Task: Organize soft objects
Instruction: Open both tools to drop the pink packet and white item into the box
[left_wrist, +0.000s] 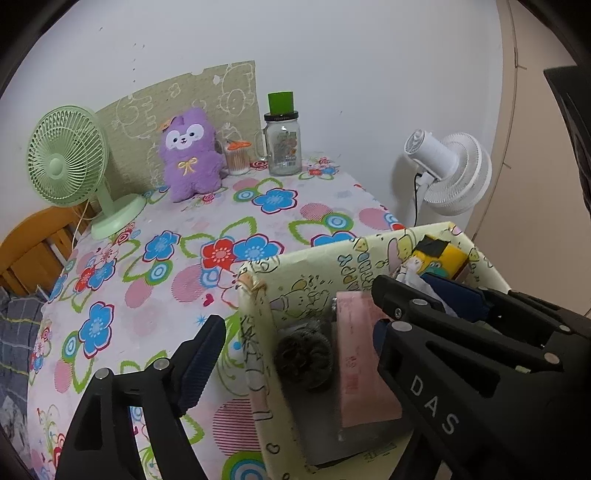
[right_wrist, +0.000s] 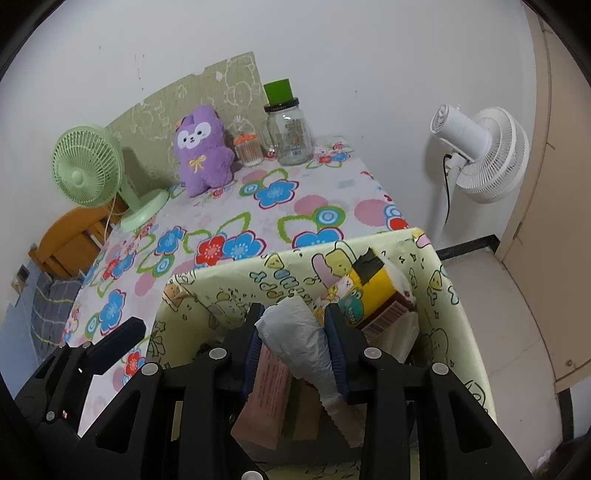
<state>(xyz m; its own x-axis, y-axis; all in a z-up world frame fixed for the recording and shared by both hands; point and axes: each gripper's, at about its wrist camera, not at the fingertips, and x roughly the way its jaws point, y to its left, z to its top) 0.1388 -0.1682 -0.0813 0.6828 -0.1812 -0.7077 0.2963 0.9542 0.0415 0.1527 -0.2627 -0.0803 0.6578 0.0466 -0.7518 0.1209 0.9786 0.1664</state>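
Observation:
A pale yellow cartoon-print box (left_wrist: 314, 266) (right_wrist: 229, 291) stands at the near right corner of the flowered table. In it lie a dark scouring ball (left_wrist: 304, 354), a pink pack (left_wrist: 364, 362) (right_wrist: 267, 384) and a yellow tissue pack (left_wrist: 439, 256) (right_wrist: 365, 291). My left gripper (left_wrist: 295, 332) is open wide, straddling the box's left wall above the scouring ball, with nothing held. My right gripper (right_wrist: 294, 341) is inside the box, shut on a crumpled white plastic bag (right_wrist: 295, 332). A purple plush toy (left_wrist: 190, 155) (right_wrist: 203, 151) sits upright at the table's far side.
A green desk fan (left_wrist: 70, 158) stands at the far left, a glass jar with a green lid (left_wrist: 282, 144) and a small swab jar (left_wrist: 238, 157) at the back. A white floor fan (right_wrist: 480, 155) is right of the table, a wooden chair (left_wrist: 33, 243) to the left.

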